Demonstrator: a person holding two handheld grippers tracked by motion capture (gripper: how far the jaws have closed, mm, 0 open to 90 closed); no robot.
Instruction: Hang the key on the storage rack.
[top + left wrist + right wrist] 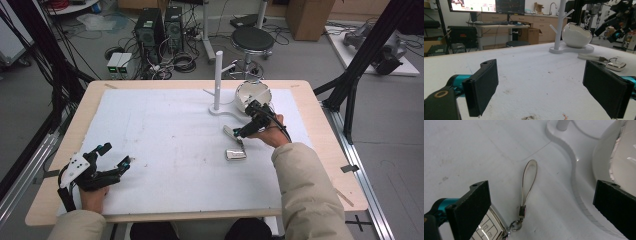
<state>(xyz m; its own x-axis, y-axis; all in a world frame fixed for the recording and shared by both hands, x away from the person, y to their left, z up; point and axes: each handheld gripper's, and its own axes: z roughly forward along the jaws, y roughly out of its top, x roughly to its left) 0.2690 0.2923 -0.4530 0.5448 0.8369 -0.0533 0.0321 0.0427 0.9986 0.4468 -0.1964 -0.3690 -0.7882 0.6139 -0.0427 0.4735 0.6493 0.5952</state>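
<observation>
Right hand-held gripper (243,131): jaws spread wide, poised over the strap loop (529,180), nothing held.
Left hand-held gripper (112,159): jaws apart, idle at the tabletop's (165,150) near left.
Key fob (235,154): lying flat, right of centre, near the white stand (218,80).
Advice: the jaws should be centred across the strap, lowered, then closed.

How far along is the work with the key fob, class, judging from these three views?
Barely begun. Done: nothing; the silver car key fob lies flat on the white mat, its pale strap loop slack. In hand: the right claw, open, hovers over the strap. Left: closing on it and lifting, perhaps toward the white branched stand or white egg-shaped bowl. The left claw rests open.
</observation>
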